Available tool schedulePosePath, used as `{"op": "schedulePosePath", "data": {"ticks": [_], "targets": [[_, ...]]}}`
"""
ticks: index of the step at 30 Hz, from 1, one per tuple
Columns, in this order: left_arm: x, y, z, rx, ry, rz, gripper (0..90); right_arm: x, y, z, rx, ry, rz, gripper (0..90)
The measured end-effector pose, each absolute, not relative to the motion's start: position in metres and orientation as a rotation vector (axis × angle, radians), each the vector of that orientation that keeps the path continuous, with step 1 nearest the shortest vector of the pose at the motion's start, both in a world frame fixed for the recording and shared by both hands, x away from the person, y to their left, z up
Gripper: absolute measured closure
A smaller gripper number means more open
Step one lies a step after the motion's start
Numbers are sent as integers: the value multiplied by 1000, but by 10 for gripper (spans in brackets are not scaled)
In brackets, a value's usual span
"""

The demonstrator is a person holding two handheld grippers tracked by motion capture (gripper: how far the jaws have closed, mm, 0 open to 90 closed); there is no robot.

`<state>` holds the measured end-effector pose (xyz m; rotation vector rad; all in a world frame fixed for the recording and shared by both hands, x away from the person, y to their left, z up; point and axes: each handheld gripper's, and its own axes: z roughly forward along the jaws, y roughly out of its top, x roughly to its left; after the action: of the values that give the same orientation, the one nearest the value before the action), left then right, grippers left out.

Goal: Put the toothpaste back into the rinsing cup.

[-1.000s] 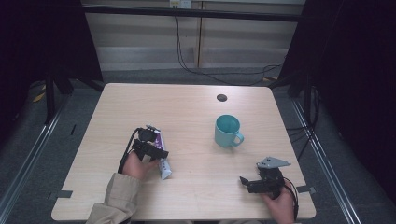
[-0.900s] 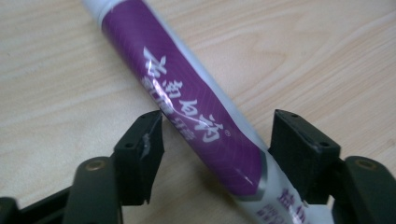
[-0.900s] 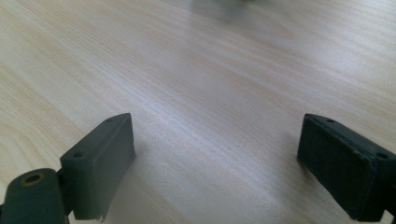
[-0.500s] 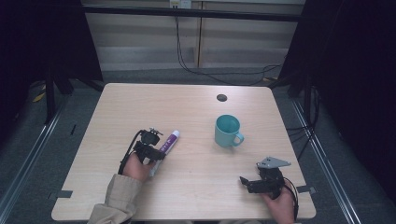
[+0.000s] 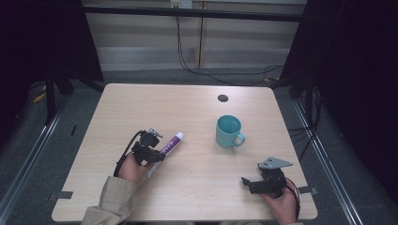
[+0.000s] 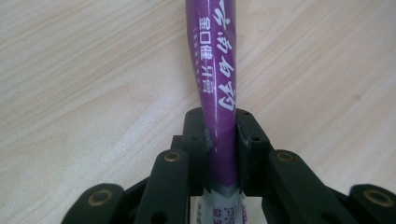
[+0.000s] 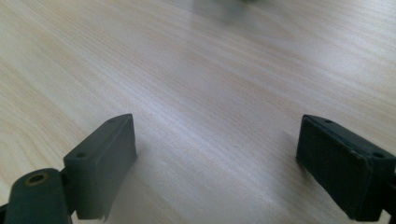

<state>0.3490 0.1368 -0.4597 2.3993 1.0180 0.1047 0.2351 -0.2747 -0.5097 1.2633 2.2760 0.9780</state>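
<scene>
A purple toothpaste tube with a white cap points up and to the right, toward the mug. My left gripper is shut on it; its jaws have just been closing with the tube between them. In the left gripper view both pads press the tube near its lower end, in my left gripper. A teal mug stands right of centre with its handle to the right. My right gripper rests near the front right corner, open, with bare wood between the jaws of the right gripper.
The light wooden table has a small dark round hole behind the mug. Cables run across the floor beyond the far edge. Dark frames stand at both sides of the table.
The left gripper has closed on the tube. The tube, which pointed its cap toward the front edge a second ago, now points up and right. The right gripper has stayed put.
</scene>
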Motion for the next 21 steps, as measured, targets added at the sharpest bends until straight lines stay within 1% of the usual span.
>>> {"op": "schedulePosePath", "data": {"ticks": [1, 7, 9, 10, 21], "targets": [[347, 137, -455, 2391, 1007, 100, 771, 235, -275, -508, 1256, 2293, 975, 136], [343, 130, -444, 2411, 941, 92, 771, 236, -268, -495, 1162, 2308, 1020, 151], [343, 129, -442, 2419, 924, 98, 771, 236, -266, -493, 1152, 2309, 1020, 158], [342, 125, -441, 2409, 915, 78, 771, 238, -261, -489, 1117, 2316, 1040, 167], [338, 110, -435, 2421, 836, 38, 771, 249, -244, -470, 1026, 2357, 1055, 191]]}}
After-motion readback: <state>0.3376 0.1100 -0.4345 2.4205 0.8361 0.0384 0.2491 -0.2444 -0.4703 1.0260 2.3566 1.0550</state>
